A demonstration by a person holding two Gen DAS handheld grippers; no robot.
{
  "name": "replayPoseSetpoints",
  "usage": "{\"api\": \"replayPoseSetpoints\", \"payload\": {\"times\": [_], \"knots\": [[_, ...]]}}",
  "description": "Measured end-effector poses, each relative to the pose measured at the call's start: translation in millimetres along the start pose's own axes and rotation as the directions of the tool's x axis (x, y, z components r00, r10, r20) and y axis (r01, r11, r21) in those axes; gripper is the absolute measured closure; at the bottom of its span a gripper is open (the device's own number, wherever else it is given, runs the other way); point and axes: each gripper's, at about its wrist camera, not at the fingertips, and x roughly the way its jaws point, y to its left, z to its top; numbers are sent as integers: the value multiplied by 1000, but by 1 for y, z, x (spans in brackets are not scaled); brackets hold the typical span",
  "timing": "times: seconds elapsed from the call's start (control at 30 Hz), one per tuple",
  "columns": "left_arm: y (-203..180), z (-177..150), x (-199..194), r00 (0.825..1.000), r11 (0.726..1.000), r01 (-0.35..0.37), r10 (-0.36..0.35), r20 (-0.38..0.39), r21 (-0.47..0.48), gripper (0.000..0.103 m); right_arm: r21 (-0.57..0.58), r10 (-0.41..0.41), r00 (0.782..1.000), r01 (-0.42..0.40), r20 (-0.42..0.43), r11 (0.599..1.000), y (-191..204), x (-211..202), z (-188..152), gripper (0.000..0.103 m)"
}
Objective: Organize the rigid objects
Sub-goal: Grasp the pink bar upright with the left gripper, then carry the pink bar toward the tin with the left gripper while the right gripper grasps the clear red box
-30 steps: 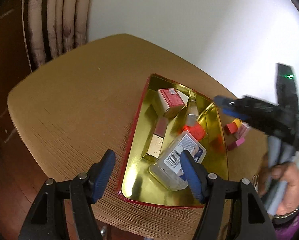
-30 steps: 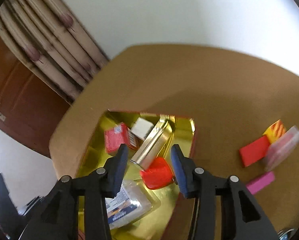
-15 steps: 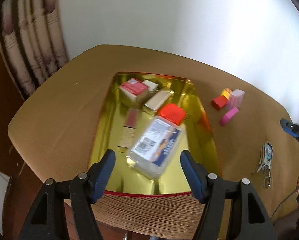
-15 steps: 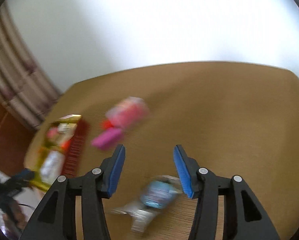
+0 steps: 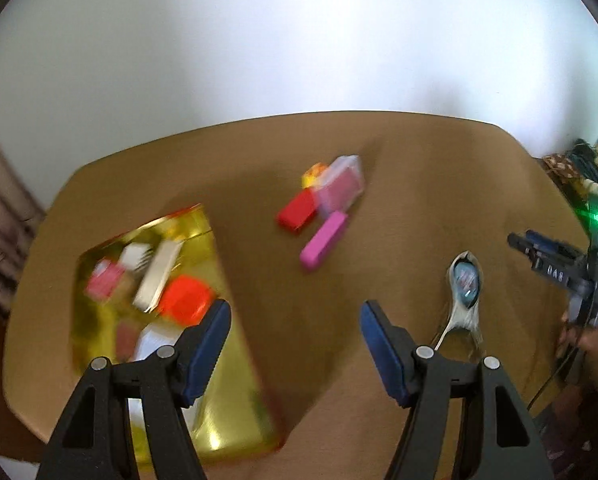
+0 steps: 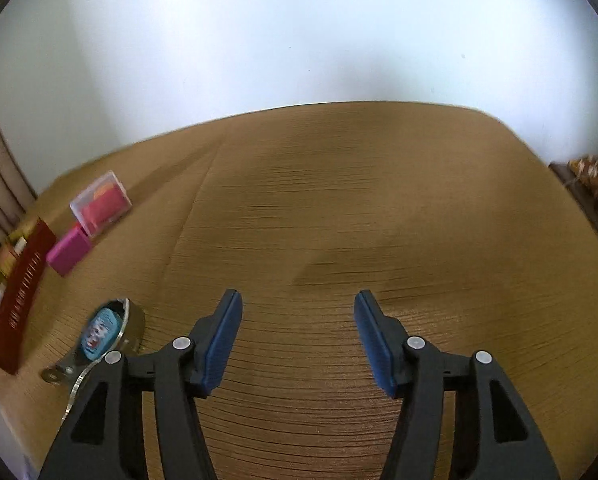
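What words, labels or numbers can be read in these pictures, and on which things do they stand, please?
"DA8": white characters on the right gripper, seen from the left wrist.
Blue badge on the keyring: print blurred, unreadable.
Red side of the gold tray: gold marks, unreadable.
Boxes in the tray: labels blurred.

Each camera sits behind its own jaws, angled down at the table (image 6: pixel 339 220). The left view faces the gold tray (image 5: pixel 235 420) ahead-left; the right view faces bare tabletop. Both share the pink block (image 5: pixel 324 246), clear box (image 6: pixel 101 203) and keyring (image 5: pixel 465 280).
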Motion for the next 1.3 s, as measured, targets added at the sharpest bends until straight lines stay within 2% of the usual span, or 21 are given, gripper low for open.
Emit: {"api": "replayPoseSetpoints", "payload": {"times": [0.2,0.33,0.6,0.8,0.9,0.93,0.97,1.0,1.07,1.1,1.17,1.3], "knots": [[-17,43,56,996,999,27,-23,-88,42,34,29,82,997,-82,2,996,-5,-1,1,40],[-26,50,84,990,997,3,9,-143,81,34,29,125,992,-125,-2,992,-10,-3,0,39],[-27,57,113,981,998,-21,33,-190,66,34,34,172,985,-171,-14,985,-13,-2,0,38],[-28,61,132,974,998,-18,32,-223,64,34,36,189,982,-189,-25,981,-13,-2,1,37],[-26,63,138,972,999,13,-3,-235,40,34,39,193,981,-192,-26,981,-11,0,0,37],[-26,63,140,972,999,25,-18,-236,27,36,40,195,980,-193,-27,980,-9,1,1,37],[-25,62,142,970,999,34,-29,-242,15,47,42,196,980,-195,-29,980,-11,1,1,36],[-24,62,145,965,999,42,-40,-258,4,62,44,197,980,-195,-30,980,-11,0,1,36],[-20,61,147,962,998,59,-64,-264,-28,70,46,198,980,-196,-31,979,-9,2,1,36],[-18,62,146,964,997,57,-66,-258,-42,83,46,198,980,-197,-32,979,-9,2,1,35],[-12,60,147,962,995,62,-79,-261,-72,88,43,199,979,-197,-35,979,-9,3,2,35],[-6,56,146,964,989,68,-99,-247,-130,89,43,200,979,-198,-36,979,-9,3,2,34]]}}
